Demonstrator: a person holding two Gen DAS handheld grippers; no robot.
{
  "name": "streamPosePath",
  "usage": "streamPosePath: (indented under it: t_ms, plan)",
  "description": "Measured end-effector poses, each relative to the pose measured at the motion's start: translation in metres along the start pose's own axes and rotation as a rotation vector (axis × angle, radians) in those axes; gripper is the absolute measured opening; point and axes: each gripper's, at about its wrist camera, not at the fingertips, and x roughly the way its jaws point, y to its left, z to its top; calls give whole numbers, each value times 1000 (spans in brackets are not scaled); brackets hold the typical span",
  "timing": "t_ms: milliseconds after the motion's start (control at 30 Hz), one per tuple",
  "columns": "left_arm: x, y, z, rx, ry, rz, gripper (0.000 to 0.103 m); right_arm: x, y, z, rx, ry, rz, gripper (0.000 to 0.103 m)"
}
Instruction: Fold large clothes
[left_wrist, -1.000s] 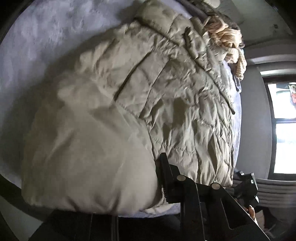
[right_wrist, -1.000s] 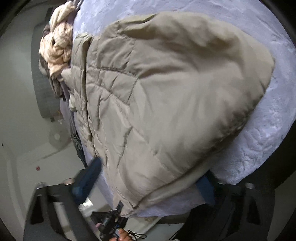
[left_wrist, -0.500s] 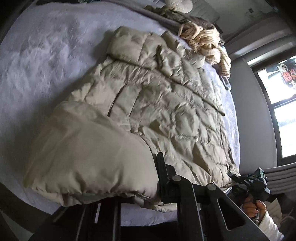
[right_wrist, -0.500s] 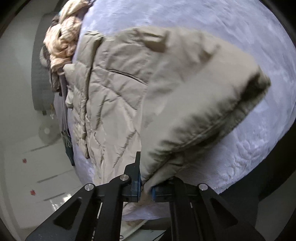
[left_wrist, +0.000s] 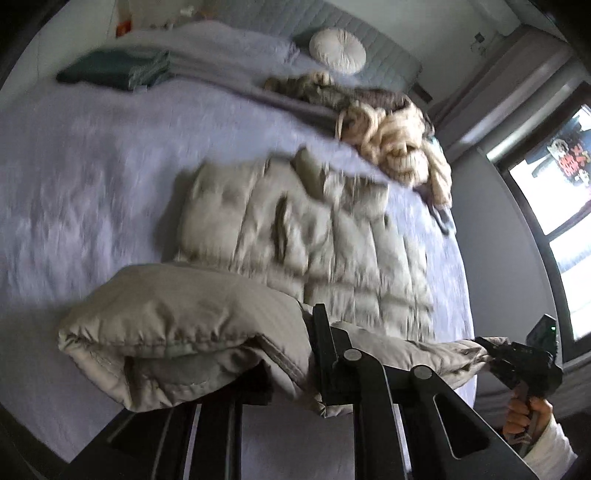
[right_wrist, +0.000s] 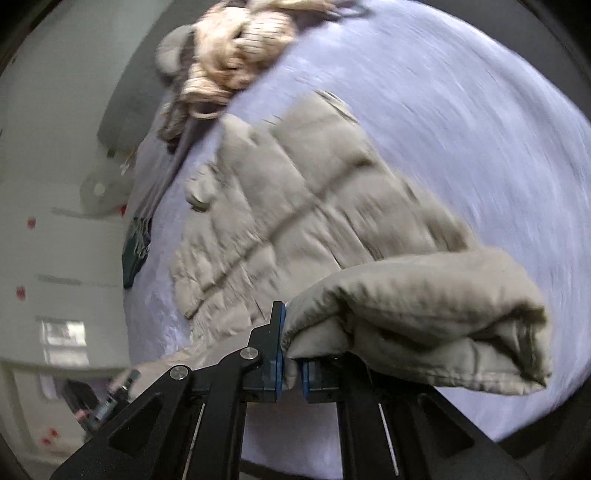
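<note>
Gripping the near hem of the beige puffer jacket (left_wrist: 306, 236), we have it lifted off the lilac bed cover (left_wrist: 92, 155) at both corners. Our right claw (right_wrist: 291, 373) is pinched narrow on a bunched roll of the hem, with fabric caught between its blue pads (right_wrist: 275, 354). Our left claw (left_wrist: 288, 373) seems clamped on the other corner, though the cloth drapes over it and hides the far finger, so we judge this from the way the hem hangs from it.

The rest of the jacket lies flat on the bed, straight ahead of both claws. Its long axis runs away from us, from the held hem toward the collar end, which lies near the pile of cream knitwear (left_wrist: 391, 140). Both hands are about equally near, one at each side of the hem.

The coming fold, as we judge it, turns on that axis: carrying the hem forward along it over the flat part, both claws level so the edge lands square.
</note>
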Motion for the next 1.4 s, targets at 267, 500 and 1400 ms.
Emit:
streamPosePath:
  t_ms: [267, 500, 1400]
  plan:
    - [44, -25, 89, 29, -95, 84, 18, 38, 55, 107, -184, -2, 2, 7]
    - [137, -8, 144, 99, -42, 131, 18, 108, 54, 169, -126, -34, -46, 7]
    - [194, 25, 160, 170, -124, 225, 90, 191, 24, 193, -35, -48, -75, 26]
